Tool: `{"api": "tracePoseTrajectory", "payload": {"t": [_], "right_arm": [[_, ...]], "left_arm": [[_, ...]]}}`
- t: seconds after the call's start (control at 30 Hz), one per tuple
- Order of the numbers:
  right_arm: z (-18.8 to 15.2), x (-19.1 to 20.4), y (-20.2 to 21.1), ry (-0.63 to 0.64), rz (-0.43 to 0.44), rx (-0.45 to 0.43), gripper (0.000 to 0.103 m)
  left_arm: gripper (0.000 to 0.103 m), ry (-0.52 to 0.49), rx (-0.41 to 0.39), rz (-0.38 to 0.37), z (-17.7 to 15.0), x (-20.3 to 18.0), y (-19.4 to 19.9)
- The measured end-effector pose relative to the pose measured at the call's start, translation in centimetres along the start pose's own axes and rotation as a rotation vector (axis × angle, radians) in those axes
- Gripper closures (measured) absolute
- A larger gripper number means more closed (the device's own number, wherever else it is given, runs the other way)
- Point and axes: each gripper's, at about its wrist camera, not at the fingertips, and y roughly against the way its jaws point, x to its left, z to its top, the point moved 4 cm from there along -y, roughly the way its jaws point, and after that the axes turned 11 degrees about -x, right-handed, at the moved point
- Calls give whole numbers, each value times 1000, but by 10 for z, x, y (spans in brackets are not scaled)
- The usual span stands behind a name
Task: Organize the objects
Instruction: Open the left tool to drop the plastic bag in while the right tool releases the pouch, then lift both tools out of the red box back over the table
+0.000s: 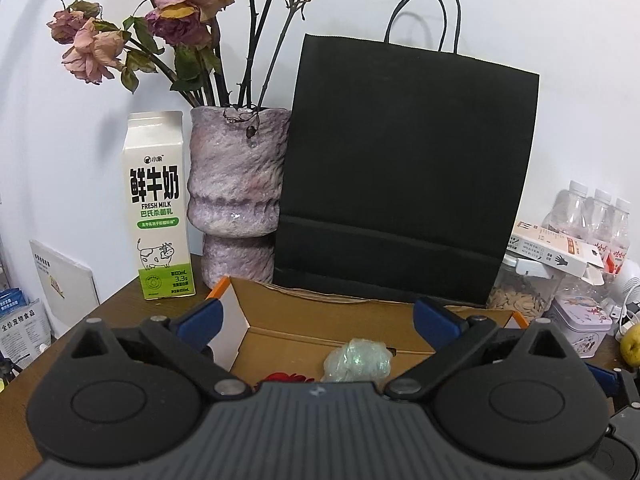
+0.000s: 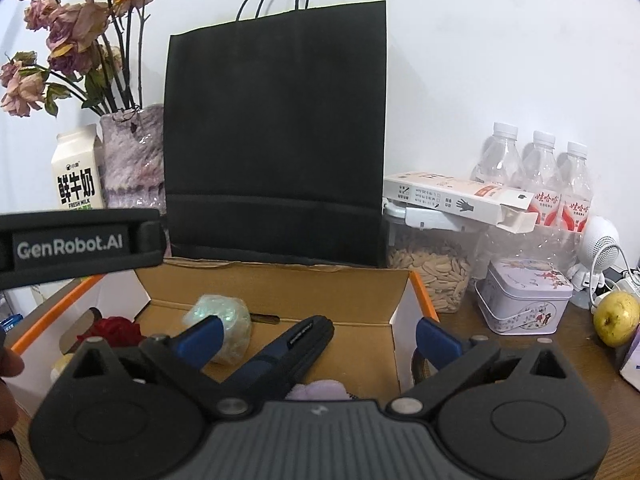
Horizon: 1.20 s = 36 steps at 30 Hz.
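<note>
Hovering over an open cardboard box (image 2: pixel 280 280), the right gripper (image 2: pixel 316 334) had its blue-padded jaws spread wide, nothing pinched between them. Below it in the right wrist view, a dark blue-and-black tool (image 2: pixel 288 344) lay on the box floor, a crumpled greenish plastic wad (image 2: pixel 224 320) at its 10 o'clock and a red item (image 2: pixel 114 330) farther toward 9 o'clock; a pale purple soft thing (image 2: pixel 320 390) showed at the tool's 6 o'clock, partly hidden by the gripper body. The left gripper (image 1: pixel 316 316) was likewise spread, empty, above the same box (image 1: pixel 320 320), the wad (image 1: pixel 358 360) lying between its fingers' lines of sight without touching them. Behind the box, at 12 o'clock, a black paper bag (image 2: pixel 276 140) stood upright against the wall. At the bag's 9 o'clock stood a mottled purple vase (image 1: pixel 236 192) of dried roses (image 1: pixel 180 12) and a milk carton (image 1: pixel 160 208). At its 3 o'clock on the desk (image 2: pixel 560 360) were a jar of seeds (image 2: pixel 432 276), a white carton (image 2: pixel 460 200) on its lid, three water bottles (image 2: pixel 540 176), a tin (image 2: pixel 524 300) and a yellow-green fruit (image 2: pixel 616 318).
</note>
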Motion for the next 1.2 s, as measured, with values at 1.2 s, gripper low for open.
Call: {"api": "tracePoseTrajectory", "payload": {"t": [1.2], "right_arm": [[-2,-5,81,43,43,-25,0]], "left_arm": [[0,-11,-6,-29,0,28,95]]}}
